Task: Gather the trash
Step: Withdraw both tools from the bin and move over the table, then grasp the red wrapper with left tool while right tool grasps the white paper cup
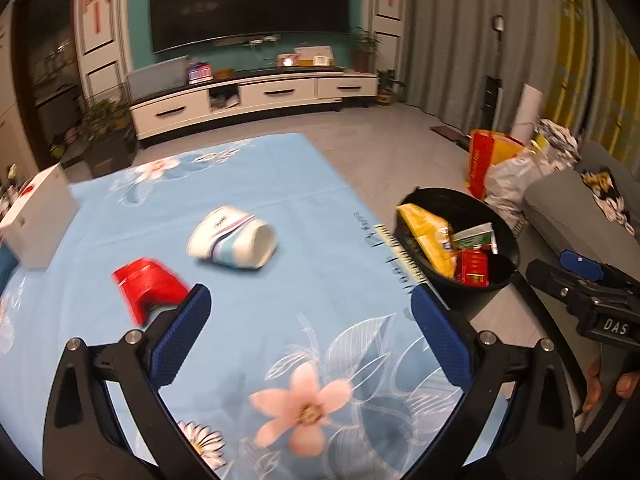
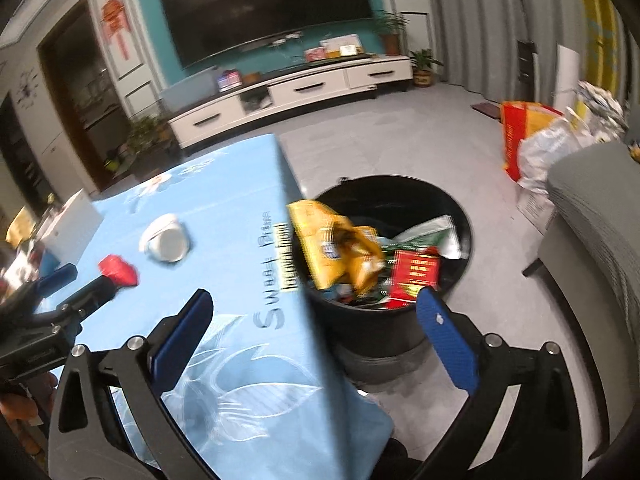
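From the left wrist camera, the left gripper (image 1: 310,300) hangs over a table covered with a light blue flowered cloth (image 1: 280,200), its two blue-padded jaws spread wide with nothing between them. Ahead of the jaws a white paper cup (image 1: 234,238) lies on its side on the cloth, its mouth turned to the right. A crumpled red cup (image 1: 148,286) lies closer, just beside the left jaw's tip. A white box (image 1: 38,218) sits at the table's left edge. Off the table's right edge stands a black bin (image 1: 500,236) on the floor, holding a yellow snack bag (image 1: 428,236), a red packet (image 1: 474,266) and a green and white wrapper (image 1: 476,238). The right gripper (image 1: 580,276) shows at the far right, with fingers (image 1: 592,384) of the person's hand below it.

From the right wrist camera, the right gripper (image 2: 314,304) is held above the table's corner and the bin (image 2: 400,188), its jaws likewise wide apart and empty. The bin sits just beside the table edge, with the yellow bag (image 2: 332,248) leaning at its near-left rim, the red packet (image 2: 414,276) beside it and the green and white wrapper (image 2: 436,232) behind. The white cup (image 2: 166,238) and the red cup (image 2: 118,270) lie on the cloth (image 2: 240,220), well apart from the bin. The left gripper (image 2: 76,284) reaches in from the left, its tips near the red cup.
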Tool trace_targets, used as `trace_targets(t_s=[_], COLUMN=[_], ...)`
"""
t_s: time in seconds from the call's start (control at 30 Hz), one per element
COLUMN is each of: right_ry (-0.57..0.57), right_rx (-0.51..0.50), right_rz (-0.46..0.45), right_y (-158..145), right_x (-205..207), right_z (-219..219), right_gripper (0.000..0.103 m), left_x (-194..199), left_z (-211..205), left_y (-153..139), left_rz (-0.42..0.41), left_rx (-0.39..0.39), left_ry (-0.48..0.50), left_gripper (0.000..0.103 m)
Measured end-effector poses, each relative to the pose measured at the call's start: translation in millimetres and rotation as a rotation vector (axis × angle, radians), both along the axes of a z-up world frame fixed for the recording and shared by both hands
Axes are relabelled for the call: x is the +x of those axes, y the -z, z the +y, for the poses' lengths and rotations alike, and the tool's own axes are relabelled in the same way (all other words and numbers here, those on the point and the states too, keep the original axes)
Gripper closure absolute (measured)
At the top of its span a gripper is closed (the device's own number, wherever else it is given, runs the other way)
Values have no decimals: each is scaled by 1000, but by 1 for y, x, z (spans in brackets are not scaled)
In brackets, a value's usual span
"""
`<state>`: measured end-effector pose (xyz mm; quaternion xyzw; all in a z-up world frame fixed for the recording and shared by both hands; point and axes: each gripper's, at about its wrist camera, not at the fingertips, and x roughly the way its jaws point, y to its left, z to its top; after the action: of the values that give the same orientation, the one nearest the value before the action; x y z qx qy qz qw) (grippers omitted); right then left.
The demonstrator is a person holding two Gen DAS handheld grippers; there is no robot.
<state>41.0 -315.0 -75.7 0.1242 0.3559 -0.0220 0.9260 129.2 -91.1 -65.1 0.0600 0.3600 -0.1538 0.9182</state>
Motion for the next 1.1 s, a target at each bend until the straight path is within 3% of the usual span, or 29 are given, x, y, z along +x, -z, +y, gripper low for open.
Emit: trace_targets(t_s=[0.27,0.6,0.8,1.1], right_ry=[-143,-294,-369,-417], right_rx=[-47,-109,-145,-190], right_rz=[31,88,91,67], right_y=[3,27,36,41], right_x=[15,48,75,133], right_z=[63,131,162,176], right_gripper=[4,4,4,4], left_x=[-11,-14,-8,36], left_z=[70,184,205,194], left_y=[9,61,76,82], left_rz=[18,153,180,177], left_rx=[-54,-163,-198,-220], left_ry=[-129,-367,-398,-349], left_gripper=[3,3,3,3])
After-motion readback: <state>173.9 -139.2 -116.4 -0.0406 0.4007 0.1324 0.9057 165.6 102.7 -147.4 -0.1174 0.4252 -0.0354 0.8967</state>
